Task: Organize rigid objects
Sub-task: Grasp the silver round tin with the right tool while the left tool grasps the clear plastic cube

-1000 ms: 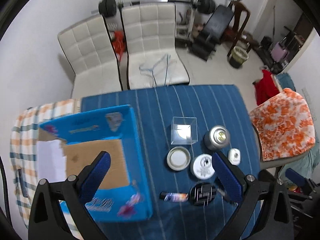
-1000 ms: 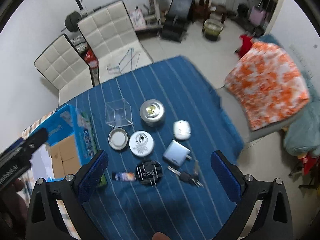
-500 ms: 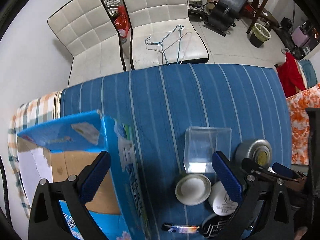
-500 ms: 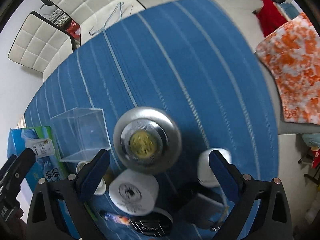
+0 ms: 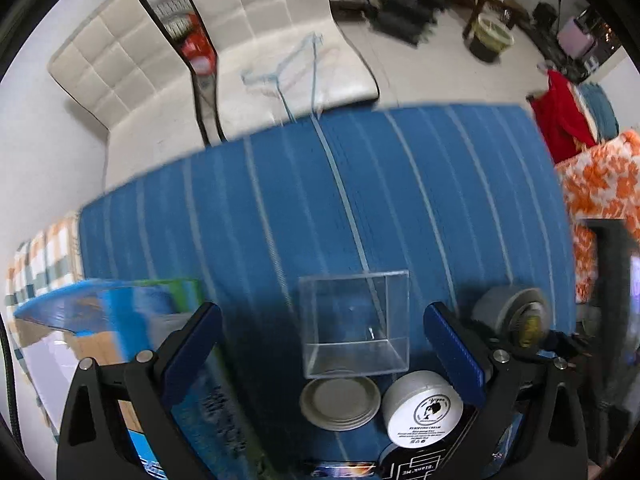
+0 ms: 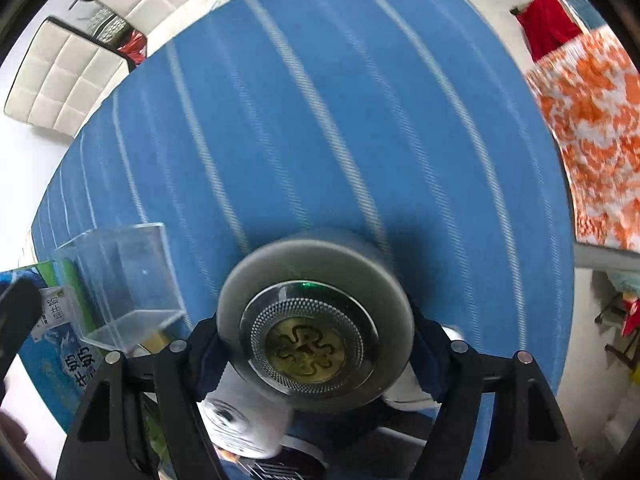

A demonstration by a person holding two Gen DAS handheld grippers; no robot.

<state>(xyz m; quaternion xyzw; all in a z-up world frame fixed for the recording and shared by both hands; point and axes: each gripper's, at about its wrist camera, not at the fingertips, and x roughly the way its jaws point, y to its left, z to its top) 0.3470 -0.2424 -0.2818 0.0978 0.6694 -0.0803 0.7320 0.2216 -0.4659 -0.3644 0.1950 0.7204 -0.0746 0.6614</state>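
My right gripper (image 6: 316, 344) has its jaws on either side of a round silver can (image 6: 314, 332) with a gold centre, fingers hidden behind it and seemingly touching its sides. The can also shows at the right in the left wrist view (image 5: 508, 316). My left gripper (image 5: 320, 344) is open and empty, low over a clear plastic box (image 5: 356, 320), a flat grey lid (image 5: 340, 398) and a white round tin (image 5: 424, 406). The clear box (image 6: 120, 280) stands left of the can. All rest on a blue striped tablecloth (image 5: 320, 200).
An open blue cardboard box (image 5: 100, 340) stands at the table's left, also seen in the right wrist view (image 6: 52, 336). A black round item (image 5: 416, 466) and a small tube (image 5: 344, 470) lie at the near edge. White chairs (image 5: 260, 40) stand beyond the table.
Both grippers dropped toward the table. The right gripper moved in around the silver can and its jaws narrowed. The left gripper moved right, over the clear box.
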